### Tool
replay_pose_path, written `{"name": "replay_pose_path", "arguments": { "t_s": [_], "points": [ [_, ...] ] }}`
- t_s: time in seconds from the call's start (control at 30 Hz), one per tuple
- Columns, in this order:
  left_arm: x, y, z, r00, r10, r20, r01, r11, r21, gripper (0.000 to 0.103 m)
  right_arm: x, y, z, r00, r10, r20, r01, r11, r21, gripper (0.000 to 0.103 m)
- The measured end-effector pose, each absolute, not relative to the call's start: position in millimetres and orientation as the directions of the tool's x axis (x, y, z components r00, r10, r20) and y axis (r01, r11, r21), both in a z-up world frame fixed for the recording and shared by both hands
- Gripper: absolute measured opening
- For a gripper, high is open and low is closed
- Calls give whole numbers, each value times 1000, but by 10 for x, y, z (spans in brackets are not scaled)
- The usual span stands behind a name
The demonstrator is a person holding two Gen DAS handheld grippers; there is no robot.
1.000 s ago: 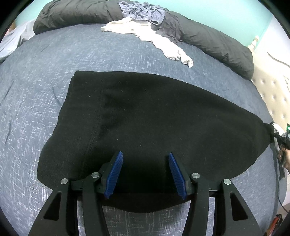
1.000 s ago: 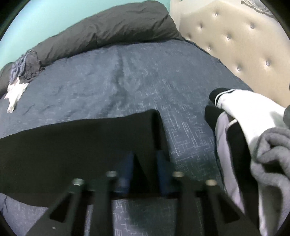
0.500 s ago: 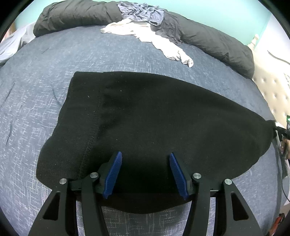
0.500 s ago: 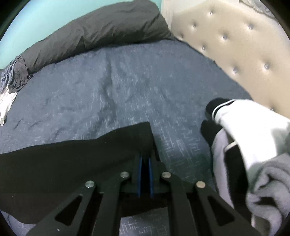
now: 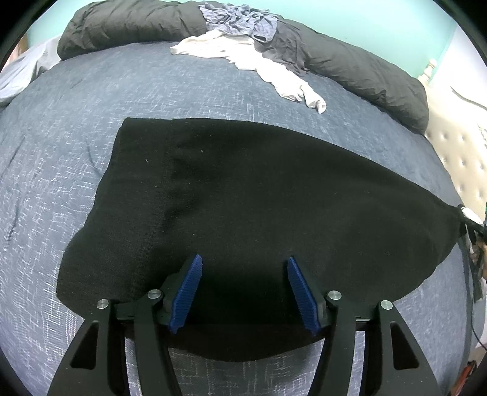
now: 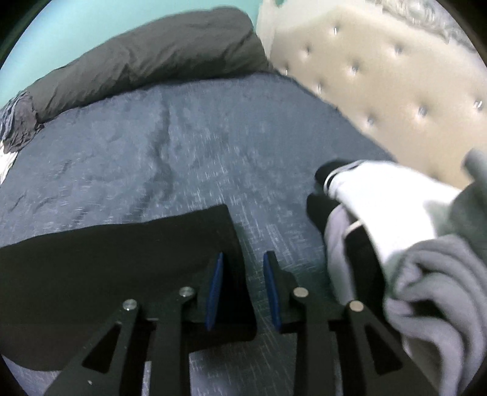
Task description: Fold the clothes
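Note:
A black garment (image 5: 258, 198) lies spread flat on the blue bedspread (image 5: 61, 152). My left gripper (image 5: 244, 259) hovers open over its near edge, blue pads wide apart and nothing pinched between them. In the right wrist view the same black garment (image 6: 106, 259) ends in a corner at the right. My right gripper (image 6: 243, 254) sits at that corner with its jaws opening. The cloth's edge runs between the blue pads, and they do not press on it.
A pile of white, grey and black clothes (image 6: 395, 228) lies close to the right of my right gripper. A rolled dark duvet (image 5: 365, 70) lines the far side, with a white garment (image 5: 258, 61) and a crumpled blue-grey one (image 5: 240, 18) on it. A tufted headboard (image 6: 380, 76) stands at the right.
The right gripper's jaws, shut on the garment's corner half a second ago, now stand apart. The left gripper and the garment have stayed put.

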State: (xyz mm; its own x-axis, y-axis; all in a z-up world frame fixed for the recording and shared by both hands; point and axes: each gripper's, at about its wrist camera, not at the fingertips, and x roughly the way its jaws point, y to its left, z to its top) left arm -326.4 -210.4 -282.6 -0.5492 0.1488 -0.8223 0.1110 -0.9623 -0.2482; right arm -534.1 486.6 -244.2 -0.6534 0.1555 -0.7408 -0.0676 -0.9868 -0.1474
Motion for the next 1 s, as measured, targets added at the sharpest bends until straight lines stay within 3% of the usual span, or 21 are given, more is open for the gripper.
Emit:
{"name": "replay_pose_path", "arguments": {
  "t_s": [0.1, 0.27, 0.5, 0.67, 1.0],
  "points": [
    [-3269, -2106, -2828, -548, 151, -822, 112, -961, -251, 63, -5149, 4748, -2303, -707, 62, -705, -4, -996, -84, 27],
    [-3270, -2104, -2836, -550, 152, -822, 118, -959, -257, 63, -5053, 4613, -2462, -641, -109, -760, 121, -992, 41, 27],
    [-3265, -2104, -2847, -548, 153, -822, 120, -959, -258, 63, -5144, 4687, -2868, -547, -50, -835, 52, -998, 25, 27],
    [-3265, -2094, -2834, -552, 147, -821, 121, -960, -254, 63, -5040, 4745, -2669, -612, -4, -791, -18, -1000, 19, 26],
    [-3167, -2083, -2671, -575, 132, -808, 126, -961, -247, 63, -4696, 4153, -2474, -632, -137, -763, 138, -988, 63, 26]
  ]
}}
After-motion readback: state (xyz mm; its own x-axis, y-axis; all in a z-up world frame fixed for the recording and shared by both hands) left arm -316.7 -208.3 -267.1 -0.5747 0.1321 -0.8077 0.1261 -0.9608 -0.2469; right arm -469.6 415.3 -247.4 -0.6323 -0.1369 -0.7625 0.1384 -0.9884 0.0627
